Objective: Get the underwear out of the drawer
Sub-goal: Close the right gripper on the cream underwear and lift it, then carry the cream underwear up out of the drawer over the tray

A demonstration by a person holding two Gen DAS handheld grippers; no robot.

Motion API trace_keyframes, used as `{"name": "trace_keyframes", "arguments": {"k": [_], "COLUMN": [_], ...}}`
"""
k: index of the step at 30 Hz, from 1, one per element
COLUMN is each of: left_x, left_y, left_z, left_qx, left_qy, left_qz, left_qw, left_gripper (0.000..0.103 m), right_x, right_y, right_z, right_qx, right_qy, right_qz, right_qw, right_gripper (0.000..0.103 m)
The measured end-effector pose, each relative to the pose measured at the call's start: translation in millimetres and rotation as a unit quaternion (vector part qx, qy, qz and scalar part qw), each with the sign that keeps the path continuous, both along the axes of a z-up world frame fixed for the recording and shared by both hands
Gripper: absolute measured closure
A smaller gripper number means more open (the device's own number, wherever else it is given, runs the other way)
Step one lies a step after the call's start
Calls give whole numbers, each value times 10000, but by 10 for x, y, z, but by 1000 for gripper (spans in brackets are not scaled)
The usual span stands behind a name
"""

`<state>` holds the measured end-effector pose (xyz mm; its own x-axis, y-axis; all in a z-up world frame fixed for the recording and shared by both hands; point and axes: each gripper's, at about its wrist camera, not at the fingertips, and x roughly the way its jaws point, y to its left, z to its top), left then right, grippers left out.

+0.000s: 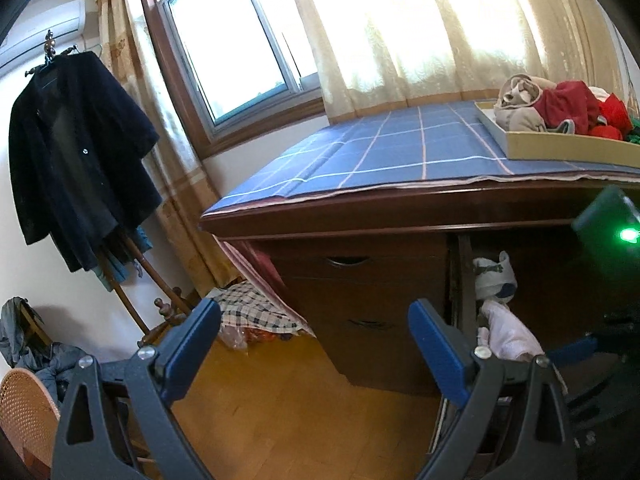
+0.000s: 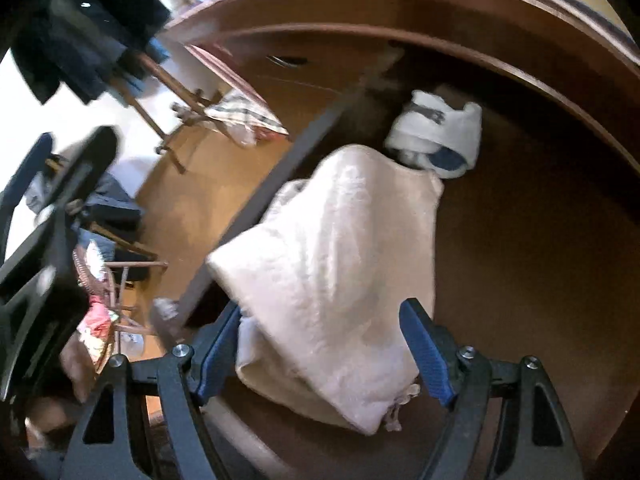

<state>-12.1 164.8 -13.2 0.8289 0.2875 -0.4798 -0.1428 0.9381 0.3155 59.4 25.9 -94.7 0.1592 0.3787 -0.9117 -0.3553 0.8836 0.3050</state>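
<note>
Left wrist view: left gripper [image 1: 316,344] spread, empty, above wood floor. Dark wooden desk [image 1: 400,208] under blue checked cloth [image 1: 380,152]; cardboard tray [image 1: 560,146] of rumpled clothes.

Right wrist view: right gripper [image 2: 320,344] spread, straddling soft cream underwear [image 2: 332,264] in open drawer [image 2: 520,260]; contact unclear. Rolled white garment [image 2: 436,132] behind.

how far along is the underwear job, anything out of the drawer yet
Done: the drawer is open and a tray on the desk already holds clothes. In hand: the right gripper straddles a white garment in the drawer; whether it grips is unclear. Left: lifting it out, then the rolled white piece. The left gripper is open and empty.
</note>
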Motion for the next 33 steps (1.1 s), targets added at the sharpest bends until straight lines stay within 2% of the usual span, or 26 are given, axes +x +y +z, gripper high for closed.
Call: {"name": "trace_keyframes", "arguments": {"k": [1, 3, 6, 9, 11, 14, 17, 18, 20, 24, 26, 33], "left_x": [-3, -14, -21, -19, -22, -40, -40, -39, -35, -29, -35, -24], "left_y": [-2, -9, -5, -23, -51, -94, -103, -96, -84, -69, -95, -260], "left_z": [2, 12, 15, -4, -15, -23, -27, -27, -18, -15, -30, -130], "left_qx": [-2, -15, -88, -133, -132, -84, -100, -123, -165, -378, -485, -733], "left_qy": [-1, -26, -32, 22, 39, 48, 53, 63, 70, 124, 147, 303], "left_qz": [-17, -39, -53, -83, -116, -179, -179, -169, -150, -214, -315, -663], "left_qw": [10000, 10000, 9999, 9999, 9998, 9998, 9998, 9998, 9997, 9990, 9982, 9946], "left_gripper": [6, 6, 6, 6, 6, 6, 6, 6, 6, 6, 6, 6], "right_x": [31, 89, 104, 136, 149, 178, 194, 182, 173, 138, 84, -277], "right_y": [-29, -155, -338, -470, -427, -289, -221, -205, -242, -563, -741, -1447], "right_z": [-16, -14, 33, 14, 1, -29, -84, -92, -84, -72, -43, 161], "right_qx": [3, 235, 199, 217, 326, 244, 239, 230, 319, 886, 1159, 2328], "right_qy": [70, 256, 203, 202, 224, 118, 201, 189, 158, 329, 339, 334], "right_qz": [-71, -193, -393, -533, -474, -423, -393, -347, -319, -605, -783, -1345], "right_qw": [10000, 9992, 9988, 9981, 9981, 9987, 9987, 9990, 9989, 9937, 9896, 9626], "right_gripper": [29, 55, 60, 60, 57, 52, 51, 52, 61, 71, 72, 73]}}
